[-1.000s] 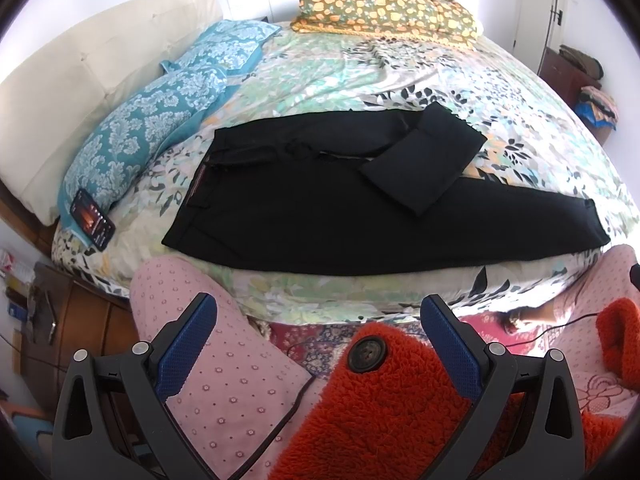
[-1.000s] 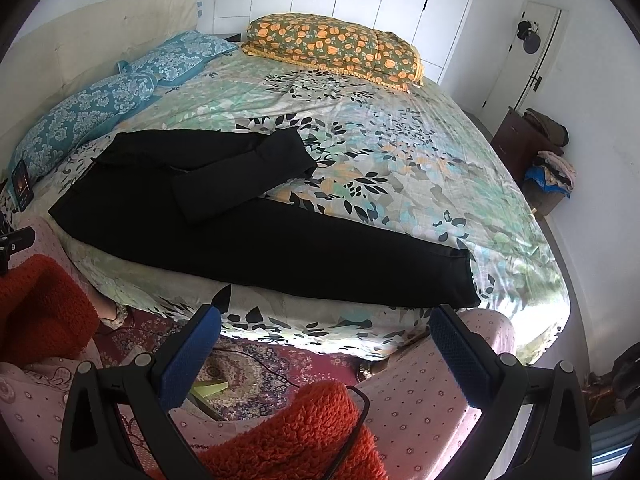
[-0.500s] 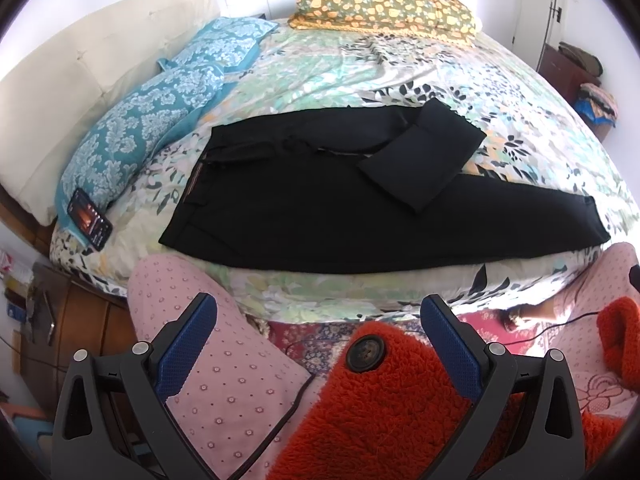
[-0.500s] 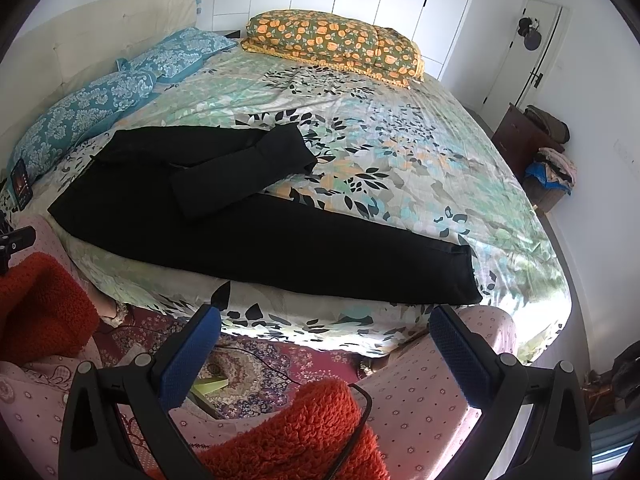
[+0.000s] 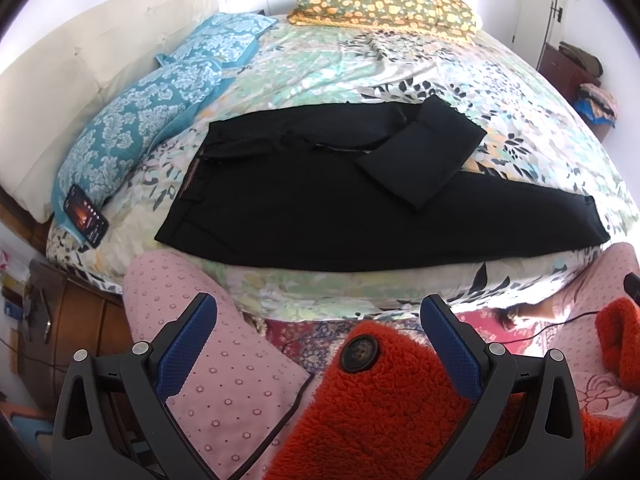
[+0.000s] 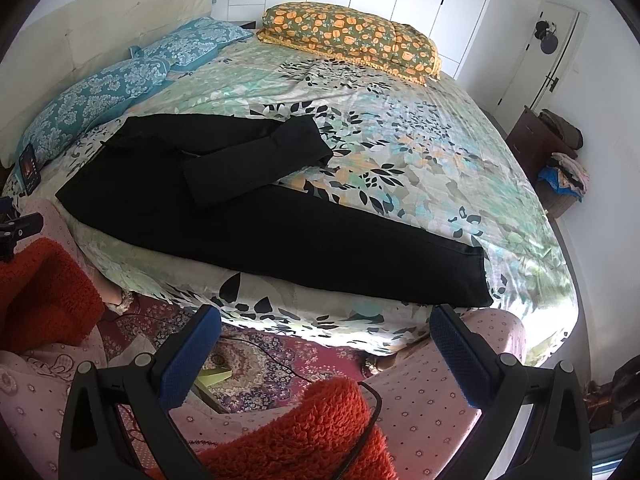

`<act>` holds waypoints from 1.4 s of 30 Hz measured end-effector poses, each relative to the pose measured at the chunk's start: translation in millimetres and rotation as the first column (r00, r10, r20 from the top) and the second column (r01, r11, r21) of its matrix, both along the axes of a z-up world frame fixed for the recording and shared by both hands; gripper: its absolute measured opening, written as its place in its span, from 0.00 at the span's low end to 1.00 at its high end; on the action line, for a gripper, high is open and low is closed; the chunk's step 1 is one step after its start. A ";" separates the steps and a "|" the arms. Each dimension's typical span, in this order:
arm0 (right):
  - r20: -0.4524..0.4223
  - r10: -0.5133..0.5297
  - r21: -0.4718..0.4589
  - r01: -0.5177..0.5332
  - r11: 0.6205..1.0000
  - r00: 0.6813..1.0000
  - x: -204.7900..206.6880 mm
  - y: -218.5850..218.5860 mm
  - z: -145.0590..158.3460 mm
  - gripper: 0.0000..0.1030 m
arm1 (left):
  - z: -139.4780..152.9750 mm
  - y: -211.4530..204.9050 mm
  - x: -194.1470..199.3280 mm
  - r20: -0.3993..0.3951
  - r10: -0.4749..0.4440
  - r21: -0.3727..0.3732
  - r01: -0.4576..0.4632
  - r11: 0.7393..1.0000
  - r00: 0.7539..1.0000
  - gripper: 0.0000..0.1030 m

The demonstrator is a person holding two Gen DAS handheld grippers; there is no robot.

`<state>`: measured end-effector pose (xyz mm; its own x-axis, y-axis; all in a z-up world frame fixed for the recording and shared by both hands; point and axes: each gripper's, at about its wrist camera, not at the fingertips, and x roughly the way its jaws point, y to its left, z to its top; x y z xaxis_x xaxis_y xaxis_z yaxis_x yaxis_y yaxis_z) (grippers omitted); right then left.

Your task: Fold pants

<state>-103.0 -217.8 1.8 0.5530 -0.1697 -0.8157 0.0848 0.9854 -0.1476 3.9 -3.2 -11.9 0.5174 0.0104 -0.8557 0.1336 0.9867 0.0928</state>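
On the bed lie black pants, both claws released, off them

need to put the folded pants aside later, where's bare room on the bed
Free: the floral bedspread between the black pants and the orange pillow, out to the right edge. Crowded: the headboard side, with blue pillows and a phone.
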 end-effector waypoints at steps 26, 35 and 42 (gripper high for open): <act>-0.082 0.537 0.044 -0.535 0.844 0.840 253.9 153.1 -128.1 0.95 | -95.7 54.4 125.9 0.188 0.267 -0.004 -0.272 0.962 0.945 0.99; -0.239 0.487 0.113 -0.474 0.873 0.840 313.1 170.4 -191.9 0.28 | -109.3 44.9 138.2 0.171 0.244 0.064 -0.258 0.964 0.955 0.99; -0.052 0.295 0.175 -0.282 0.943 0.954 302.5 30.6 -86.4 0.00 | -118.9 41.0 147.5 0.123 0.237 0.052 -0.245 0.968 0.964 0.99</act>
<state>199.5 -187.2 -84.6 0.4931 0.1275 -0.8606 -0.2118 0.9770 0.0234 151.4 37.8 -130.9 0.5875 0.2015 -0.7838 -0.1226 0.9795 0.1599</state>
